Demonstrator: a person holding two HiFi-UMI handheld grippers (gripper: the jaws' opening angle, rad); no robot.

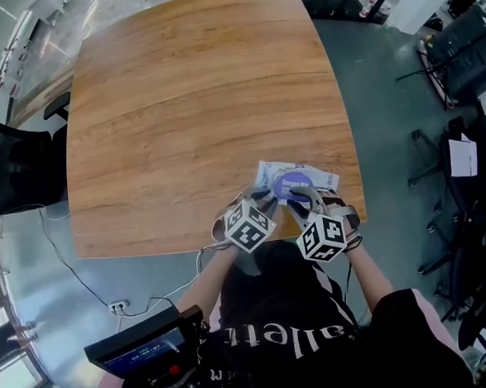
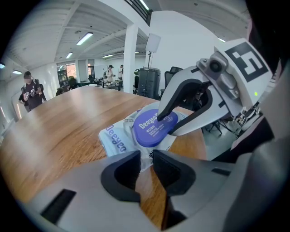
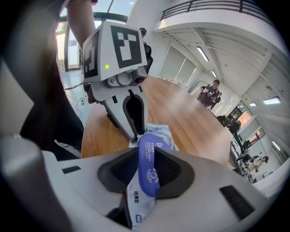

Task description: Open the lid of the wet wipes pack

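A white wet wipes pack (image 1: 268, 172) with a round purple lid (image 1: 295, 182) lies near the front edge of the wooden table (image 1: 179, 110). My left gripper (image 1: 264, 198) is shut on the pack's near edge; white film shows between its jaws (image 2: 146, 164). From the other side my right gripper (image 1: 298, 202) is shut on the lid's rim. In the right gripper view the lid (image 3: 148, 163) stands edge-on between the right gripper's (image 3: 147, 174) pads, with the left gripper (image 3: 134, 136) just beyond. In the left gripper view the lid (image 2: 153, 127) tilts up off the pack (image 2: 115, 138).
The table's front edge (image 1: 147, 252) runs just under both grippers. A black chair (image 1: 13, 164) stands at the left, more chairs and stands (image 1: 458, 58) at the right. Cables (image 1: 92, 287) lie on the floor. People (image 2: 31, 90) stand far off in the room.
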